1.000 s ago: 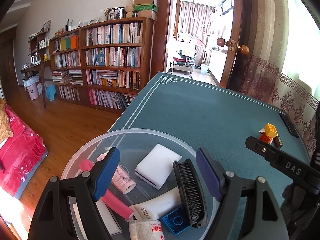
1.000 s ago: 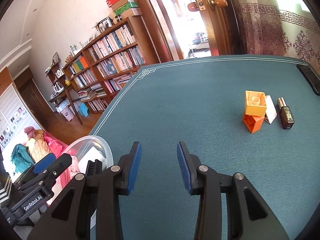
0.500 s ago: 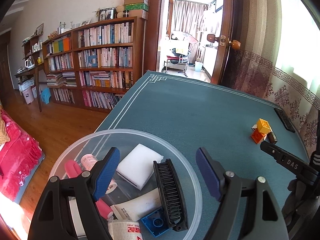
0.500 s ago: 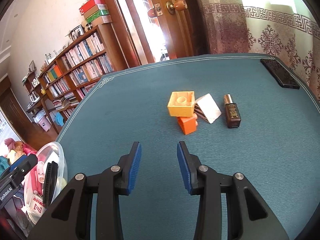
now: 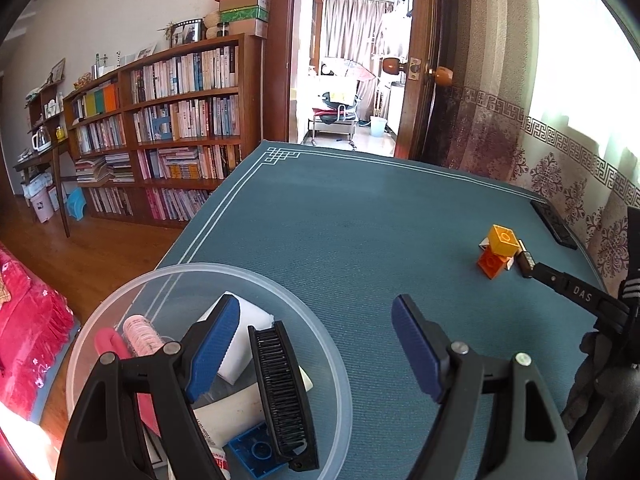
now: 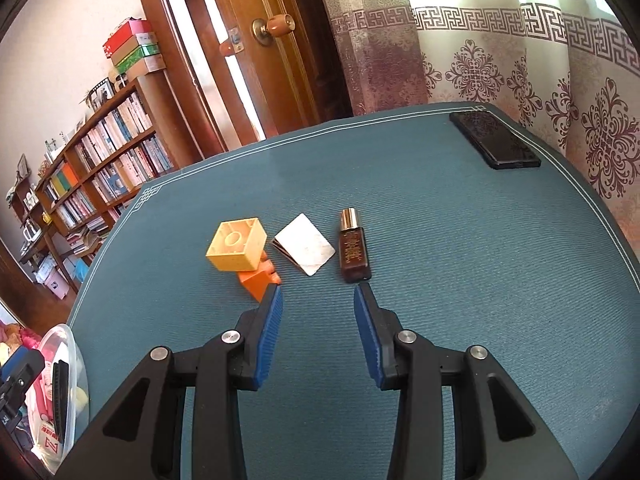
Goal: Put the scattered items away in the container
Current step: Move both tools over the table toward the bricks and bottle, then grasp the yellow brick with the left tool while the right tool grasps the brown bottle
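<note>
On the teal desk, four loose items sit together just ahead of the right hand-held gripper: a yellow block resting tilted on an orange block, a white card just right of them, and a brown bottle with a metallic cap lying flat beside the card. The right hand-held gripper has its jaws wide apart and grips nothing; its left fingertip is close to the orange block and its right fingertip close to the base of the bottle. A black phone lies well apart, near the far right edge by the curtain.

At the near left corner of the desk stands the clear round container. Inside it are a black comb, a white sponge, a blue block, a pink roller, a pink stick and a white tube. The left hand-held gripper hangs above the container's right side, jaws spread wide and empty; its left finger is over the sponge, its right finger over bare desk. In that view the blocks appear far off to the right, with the tip of the right hand-held gripper near them.

A bookshelf stands beyond the desk.
</note>
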`<action>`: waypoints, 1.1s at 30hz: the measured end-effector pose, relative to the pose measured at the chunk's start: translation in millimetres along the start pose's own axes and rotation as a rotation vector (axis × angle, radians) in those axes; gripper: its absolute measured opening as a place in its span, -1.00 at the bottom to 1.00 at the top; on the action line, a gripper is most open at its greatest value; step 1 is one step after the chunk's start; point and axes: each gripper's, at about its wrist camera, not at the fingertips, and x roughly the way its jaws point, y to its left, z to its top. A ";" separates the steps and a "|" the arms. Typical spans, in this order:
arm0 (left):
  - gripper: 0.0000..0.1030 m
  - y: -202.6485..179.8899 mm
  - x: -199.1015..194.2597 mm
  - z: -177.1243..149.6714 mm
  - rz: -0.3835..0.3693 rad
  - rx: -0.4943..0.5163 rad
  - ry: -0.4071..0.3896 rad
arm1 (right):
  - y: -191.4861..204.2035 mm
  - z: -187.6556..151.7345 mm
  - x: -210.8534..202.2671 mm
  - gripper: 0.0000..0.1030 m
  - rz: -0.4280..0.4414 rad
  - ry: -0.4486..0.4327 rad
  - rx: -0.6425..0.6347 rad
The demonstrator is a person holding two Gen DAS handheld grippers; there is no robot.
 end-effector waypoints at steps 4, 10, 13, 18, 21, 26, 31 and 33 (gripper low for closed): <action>0.59 -10.4 2.0 2.5 -0.017 0.014 0.000 | -6.0 5.2 10.0 -0.22 -0.027 0.008 -0.014; 0.59 -27.3 8.8 6.8 -0.037 0.038 0.007 | -18.7 17.3 29.7 -0.22 -0.049 0.029 -0.016; 0.59 -34.2 14.5 7.4 -0.051 0.041 0.022 | -21.8 22.6 38.0 -0.22 -0.058 0.033 -0.024; 0.59 -46.9 24.4 8.9 -0.074 0.045 0.046 | -21.8 29.2 53.6 -0.22 -0.049 0.048 -0.043; 0.59 -56.0 29.1 9.5 -0.084 0.059 0.055 | -22.8 32.9 60.0 -0.22 -0.043 0.060 -0.034; 0.59 -75.1 37.6 12.5 -0.104 0.079 0.068 | -25.8 34.8 64.5 -0.41 -0.018 0.072 -0.027; 0.59 -98.0 49.2 18.2 -0.141 0.089 0.082 | -32.1 35.1 63.8 -0.45 0.019 0.072 0.000; 0.59 -107.2 53.1 20.2 -0.154 0.095 0.082 | -35.0 35.2 63.8 -0.47 0.032 0.073 0.010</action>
